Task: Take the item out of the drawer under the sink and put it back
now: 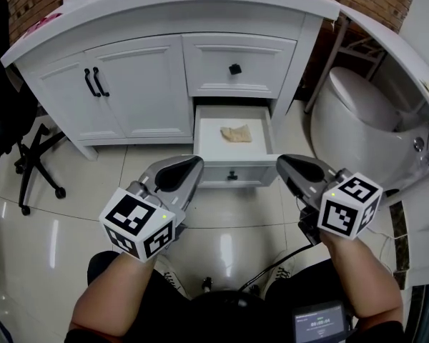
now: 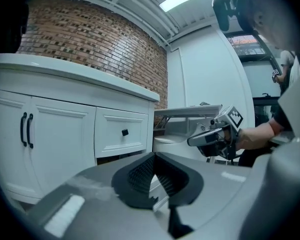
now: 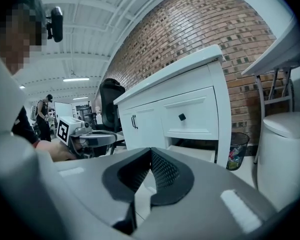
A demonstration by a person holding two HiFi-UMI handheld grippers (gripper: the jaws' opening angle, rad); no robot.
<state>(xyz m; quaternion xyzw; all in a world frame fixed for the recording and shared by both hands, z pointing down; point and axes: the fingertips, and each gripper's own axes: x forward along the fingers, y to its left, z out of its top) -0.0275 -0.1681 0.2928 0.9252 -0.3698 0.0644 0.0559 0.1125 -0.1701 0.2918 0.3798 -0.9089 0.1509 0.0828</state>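
Here, a toilet [image 1: 357, 109] stands beside the open drawer [image 1: 214, 171].

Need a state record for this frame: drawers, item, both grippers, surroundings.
lower drawer: pulled open, under the white vanity
upper drawer: shut
item: beige crumpled piece lying inside the lower drawer, nothing touching it
left gripper: jaws together, empty, held short of the drawer front
right gripper: jaws together, empty, near the drawer's right corner
surroundings: toilet right of the vanity; black office chair at left
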